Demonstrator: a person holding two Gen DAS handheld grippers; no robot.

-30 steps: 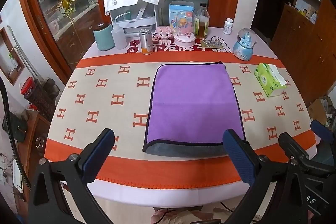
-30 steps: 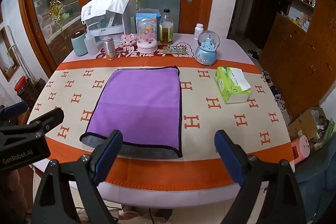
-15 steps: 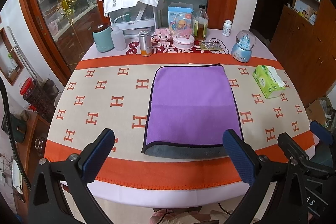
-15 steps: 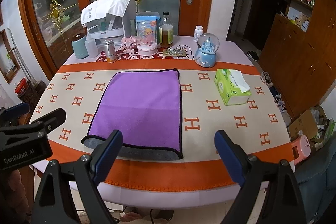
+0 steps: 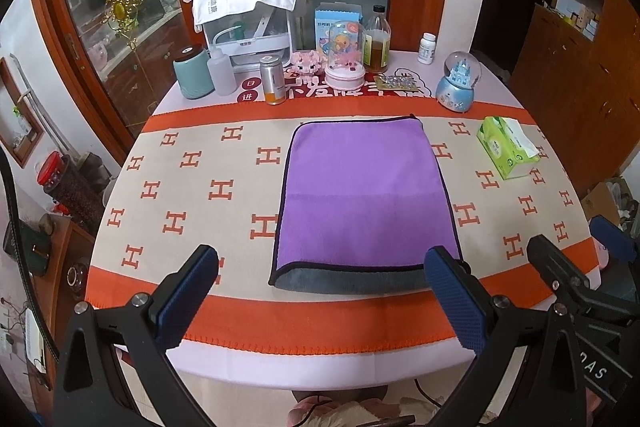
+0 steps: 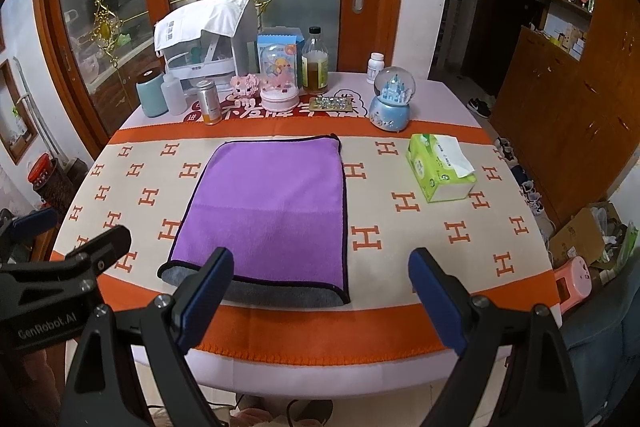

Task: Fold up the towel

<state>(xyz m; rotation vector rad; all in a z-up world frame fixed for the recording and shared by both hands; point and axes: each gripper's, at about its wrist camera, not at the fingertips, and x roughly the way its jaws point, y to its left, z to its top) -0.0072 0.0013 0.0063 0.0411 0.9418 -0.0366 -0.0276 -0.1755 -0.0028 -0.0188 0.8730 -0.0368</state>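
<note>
Nearest the cameras, the left gripper (image 5: 320, 291) is held wide apart with nothing between its blue pads, poised above the near rim of the table (image 5: 320, 367). The right gripper (image 6: 320, 291) is likewise spread and empty, just off the same rim.

Beyond them, the towel (image 5: 366, 195) is laid flat on the patterned tablecloth (image 5: 192, 195), near the front edge and roughly central. A purple layer is seen on top, with a grey strip (image 5: 352, 281) exposed along the near edge, so it is judged to be already doubled at least once. A faint crease is visible across its middle.

The cloth is judged to be light, soft and limp; it is expected to sag and drape when lifted, not hold shape. A slight slip of the layers over each other may be expected. The 2 near corners are judged the best holds, 1 for each gripper, with both layers pinched together.

Farther off, a tissue pack (image 6: 440, 167) is seen well apart to the right, and a snow globe (image 6: 392, 103), bottles and jars are ranged along the far side.
</note>
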